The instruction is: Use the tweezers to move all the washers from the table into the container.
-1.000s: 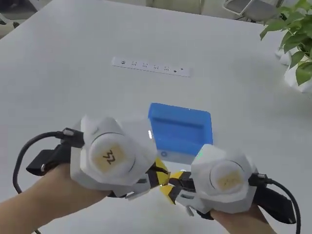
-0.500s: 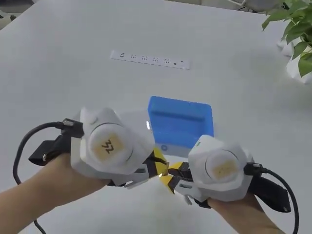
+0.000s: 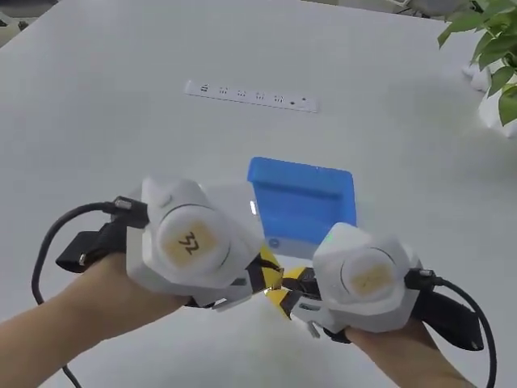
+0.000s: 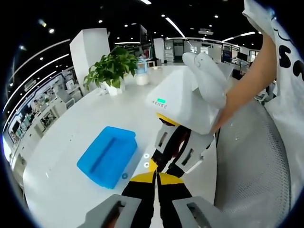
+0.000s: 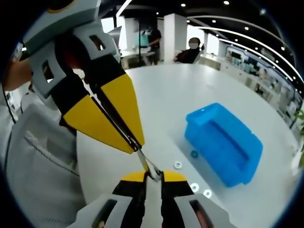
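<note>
My two grippers meet tip to tip near the table's front edge, just in front of a blue container (image 3: pixel 302 202). In the right gripper view, the left gripper (image 5: pixel 135 142) has its yellow jaws shut on thin metal tweezers (image 5: pixel 145 161). The tweezers' end runs into my right gripper (image 5: pixel 152 178), whose jaws are closed on it. In the left gripper view, the left gripper (image 4: pixel 156 175) is shut, with the right gripper's white body just ahead. Small washers (image 5: pixel 178 165) (image 5: pixel 194 186) (image 5: pixel 207 193) and a blue one (image 5: pixel 194 154) lie on the table beside the blue container (image 5: pixel 223 142).
A white power strip (image 3: pixel 250 94) lies across the table beyond the container. A potted plant (image 3: pixel 493 56) stands at the far right. A mesh chair back (image 4: pixel 251 166) is close behind the grippers. Open white tabletop (image 3: pixel 121 121) spreads to the left.
The grippers stay tip to tip on the tweezers. The left gripper has shifted slightly up and to the right, and the head view has drifted a little.
</note>
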The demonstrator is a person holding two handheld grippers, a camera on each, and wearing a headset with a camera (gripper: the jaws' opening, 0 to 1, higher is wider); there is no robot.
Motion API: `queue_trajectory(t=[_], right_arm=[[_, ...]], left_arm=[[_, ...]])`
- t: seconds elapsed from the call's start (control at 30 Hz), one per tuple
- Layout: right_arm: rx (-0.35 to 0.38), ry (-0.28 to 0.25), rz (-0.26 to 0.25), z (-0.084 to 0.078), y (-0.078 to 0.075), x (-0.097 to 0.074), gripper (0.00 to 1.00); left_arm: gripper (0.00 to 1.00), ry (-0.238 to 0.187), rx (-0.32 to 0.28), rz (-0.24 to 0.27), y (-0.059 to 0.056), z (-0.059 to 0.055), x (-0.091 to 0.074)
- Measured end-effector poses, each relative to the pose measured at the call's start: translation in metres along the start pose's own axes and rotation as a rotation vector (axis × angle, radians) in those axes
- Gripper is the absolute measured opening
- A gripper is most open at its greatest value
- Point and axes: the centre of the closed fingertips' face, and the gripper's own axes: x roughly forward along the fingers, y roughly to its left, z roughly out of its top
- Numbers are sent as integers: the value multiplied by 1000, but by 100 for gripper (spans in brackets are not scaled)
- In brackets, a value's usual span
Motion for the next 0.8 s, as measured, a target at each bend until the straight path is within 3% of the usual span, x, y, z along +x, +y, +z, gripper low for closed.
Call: queue_trajectory(t=[0.43, 0.63, 0.8], right_arm=[[-12, 3, -4, 2, 0, 2, 8], [-50, 15, -21, 3, -1, 2, 10], [-147, -1, -14, 19, 5, -7, 7]], left_arm=[[0, -8, -6, 7, 2, -2, -1], [0, -18, -8, -4, 0, 0, 1], [0, -11, 15, -9, -2, 0, 1]])
